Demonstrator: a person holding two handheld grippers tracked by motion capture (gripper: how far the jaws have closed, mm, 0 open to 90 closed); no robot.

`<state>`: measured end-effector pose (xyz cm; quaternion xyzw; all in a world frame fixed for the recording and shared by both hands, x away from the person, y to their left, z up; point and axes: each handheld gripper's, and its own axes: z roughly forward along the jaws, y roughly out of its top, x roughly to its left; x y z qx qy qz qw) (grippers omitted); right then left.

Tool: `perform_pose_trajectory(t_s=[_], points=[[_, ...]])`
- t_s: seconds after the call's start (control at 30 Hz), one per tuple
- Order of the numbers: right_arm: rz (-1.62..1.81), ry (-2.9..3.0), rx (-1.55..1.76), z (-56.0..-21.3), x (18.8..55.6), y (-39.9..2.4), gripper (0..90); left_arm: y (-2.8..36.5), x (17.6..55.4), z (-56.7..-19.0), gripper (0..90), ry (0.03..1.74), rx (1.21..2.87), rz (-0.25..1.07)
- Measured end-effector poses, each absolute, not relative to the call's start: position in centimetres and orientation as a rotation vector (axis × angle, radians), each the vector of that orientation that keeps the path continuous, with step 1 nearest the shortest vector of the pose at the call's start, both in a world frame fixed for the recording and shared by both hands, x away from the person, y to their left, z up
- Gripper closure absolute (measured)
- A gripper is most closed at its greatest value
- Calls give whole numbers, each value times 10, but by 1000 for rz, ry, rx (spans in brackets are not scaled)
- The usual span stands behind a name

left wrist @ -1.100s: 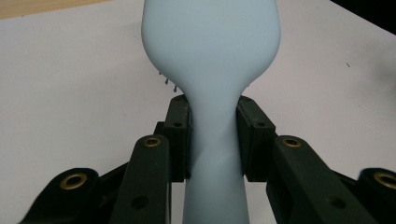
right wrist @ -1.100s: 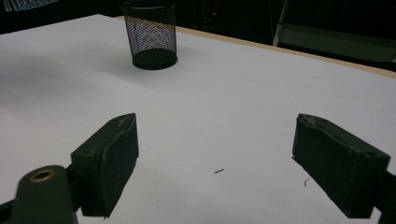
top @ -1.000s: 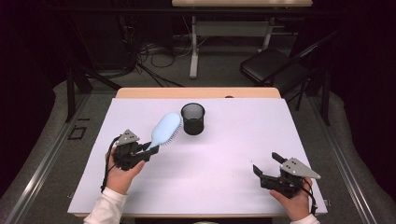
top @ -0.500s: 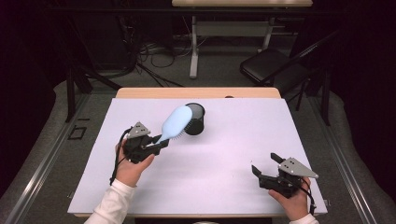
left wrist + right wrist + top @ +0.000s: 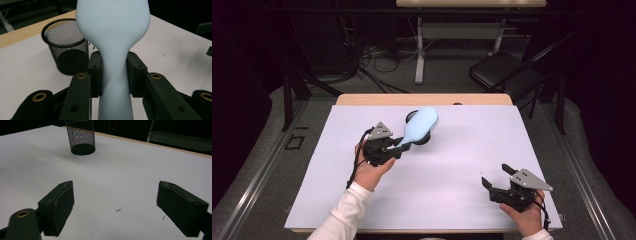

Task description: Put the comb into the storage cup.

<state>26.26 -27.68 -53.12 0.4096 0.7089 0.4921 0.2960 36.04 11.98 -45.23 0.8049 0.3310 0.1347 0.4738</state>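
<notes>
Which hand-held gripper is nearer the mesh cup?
Left. The left hand-held gripper holds the brush just beside the mesh cup; the right hand-held gripper rests open at the table's near right corner, far off.

— What sort of place is this?
— A lab or test room: a white-topped table (image 5: 462, 200) on grey carpet, dark walls, loose cables (image 5: 362, 65) on the floor.
— Anything else?
— A desk frame (image 5: 419, 50) and a black chair (image 5: 502, 75) behind.
</notes>
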Motion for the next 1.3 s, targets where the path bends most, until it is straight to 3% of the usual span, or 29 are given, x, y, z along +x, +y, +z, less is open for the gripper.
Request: perform_pose_trajectory(t_s=[0.8, 1.3], points=[[1302, 1883, 1091, -532, 263, -275, 141, 101, 359, -460, 690, 750, 1917, 309], [1284, 1903, 1091, -532, 265, -272, 140, 101, 352, -472, 690, 766, 1843, 369]])
